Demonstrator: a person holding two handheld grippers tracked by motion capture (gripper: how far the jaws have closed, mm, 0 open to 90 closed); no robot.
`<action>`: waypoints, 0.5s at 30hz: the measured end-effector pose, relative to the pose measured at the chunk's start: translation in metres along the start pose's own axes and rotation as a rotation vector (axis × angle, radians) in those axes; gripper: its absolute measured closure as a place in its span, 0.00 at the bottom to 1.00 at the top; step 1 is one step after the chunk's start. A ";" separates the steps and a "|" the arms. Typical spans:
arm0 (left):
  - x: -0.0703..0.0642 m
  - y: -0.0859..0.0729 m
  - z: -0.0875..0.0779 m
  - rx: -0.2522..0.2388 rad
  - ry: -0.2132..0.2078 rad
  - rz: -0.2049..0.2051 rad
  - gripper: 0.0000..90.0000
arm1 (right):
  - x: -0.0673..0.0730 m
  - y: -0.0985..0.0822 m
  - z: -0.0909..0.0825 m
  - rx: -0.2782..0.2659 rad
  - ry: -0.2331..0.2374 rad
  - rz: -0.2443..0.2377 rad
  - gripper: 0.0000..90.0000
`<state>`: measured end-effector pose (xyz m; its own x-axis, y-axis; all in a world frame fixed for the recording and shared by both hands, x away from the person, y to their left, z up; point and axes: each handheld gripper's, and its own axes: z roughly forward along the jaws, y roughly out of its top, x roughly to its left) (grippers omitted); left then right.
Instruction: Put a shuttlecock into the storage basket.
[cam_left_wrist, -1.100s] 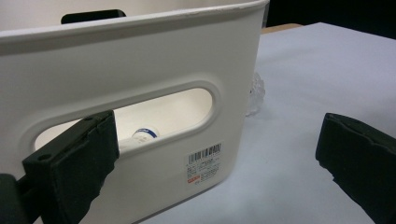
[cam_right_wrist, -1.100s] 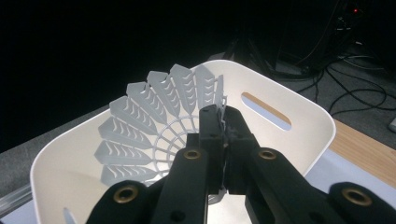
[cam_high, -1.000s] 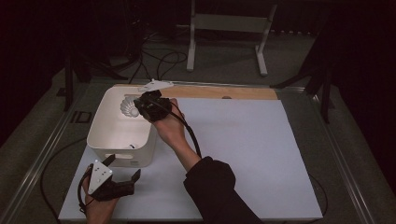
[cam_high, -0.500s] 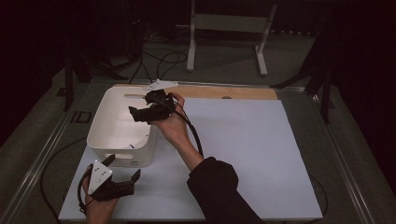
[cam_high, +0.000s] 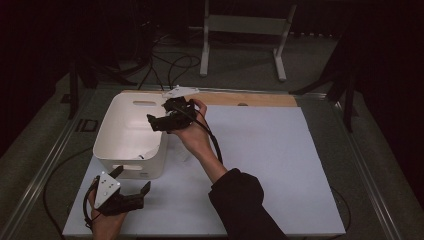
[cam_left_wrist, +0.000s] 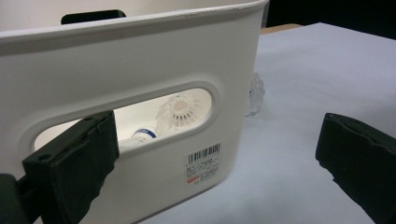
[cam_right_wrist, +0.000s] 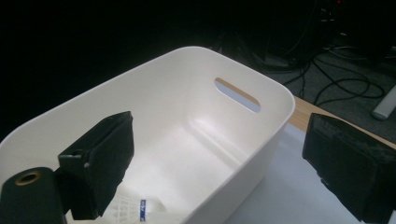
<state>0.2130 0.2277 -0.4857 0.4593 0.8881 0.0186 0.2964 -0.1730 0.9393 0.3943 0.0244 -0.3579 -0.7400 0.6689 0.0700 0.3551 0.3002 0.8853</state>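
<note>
Right gripper (cam_high: 156, 121) hangs over the bin (cam_high: 112, 131), jaws just opened and empty; the shuttlecock (cam_left_wrist: 183, 111) lies inside. Left gripper (cam_high: 131, 182) is open too. Pulling back low could clip the rim and shift the bin.

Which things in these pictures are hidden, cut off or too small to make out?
- Shuttlecock in the white bin: left gripper view, seen through the handle slot; the wall hides the rest.
- The same shuttlecock, right gripper view: cut off by the bottom edge and the near jaw.
- Clear object beside the bin: left gripper view, the bin's corner hides part of it; cannot tell what it is.
- Barcode label: print too small to read.
</note>
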 end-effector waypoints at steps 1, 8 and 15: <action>0.000 0.000 0.000 0.000 0.001 0.000 0.00 | 0.000 0.000 -0.001 0.002 -0.002 -0.001 0.10; 0.000 0.000 0.000 0.000 0.000 -0.001 0.00 | -0.004 -0.001 -0.007 0.004 -0.008 -0.010 0.09; 0.000 0.000 0.000 0.001 0.000 -0.001 0.00 | -0.006 -0.004 -0.011 0.005 -0.012 -0.016 0.09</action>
<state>0.2131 0.2275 -0.4858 0.4587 0.8884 0.0173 0.2981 -0.1722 0.9389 0.3909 0.0120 -0.3569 -0.7388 0.6720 0.0506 0.3466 0.3145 0.8837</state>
